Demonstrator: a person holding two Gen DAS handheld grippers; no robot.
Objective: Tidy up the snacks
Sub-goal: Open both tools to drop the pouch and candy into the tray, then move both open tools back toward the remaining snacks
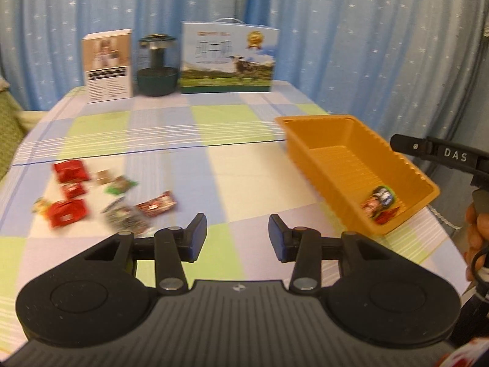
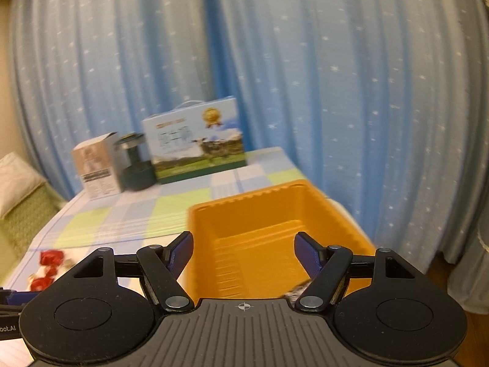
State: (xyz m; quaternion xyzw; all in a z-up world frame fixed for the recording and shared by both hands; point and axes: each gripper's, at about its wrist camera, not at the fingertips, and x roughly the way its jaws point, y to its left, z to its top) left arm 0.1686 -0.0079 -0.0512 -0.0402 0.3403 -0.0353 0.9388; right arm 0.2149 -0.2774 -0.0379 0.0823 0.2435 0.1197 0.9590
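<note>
An orange tray [image 1: 342,140] sits on the right of the table; a few snack packets [image 1: 380,203] lie in its near corner. Several loose snack packets [image 1: 68,211] lie on the checked cloth at the left, red ones [image 1: 71,170] and a dark one [image 1: 126,217] among them. My left gripper [image 1: 237,238] is open and empty above the table's middle front, to the right of the loose packets. My right gripper [image 2: 244,255] is open and empty, held over the near end of the orange tray [image 2: 250,205]. Red packets [image 2: 50,258] show at its far left.
At the back of the table stand a white box [image 1: 107,65], a dark green jar [image 1: 157,64] and a carton with a cow picture [image 1: 227,58]. Blue starred curtains hang behind. The table's right edge runs just beyond the tray. A green cushion [image 2: 21,211] lies at left.
</note>
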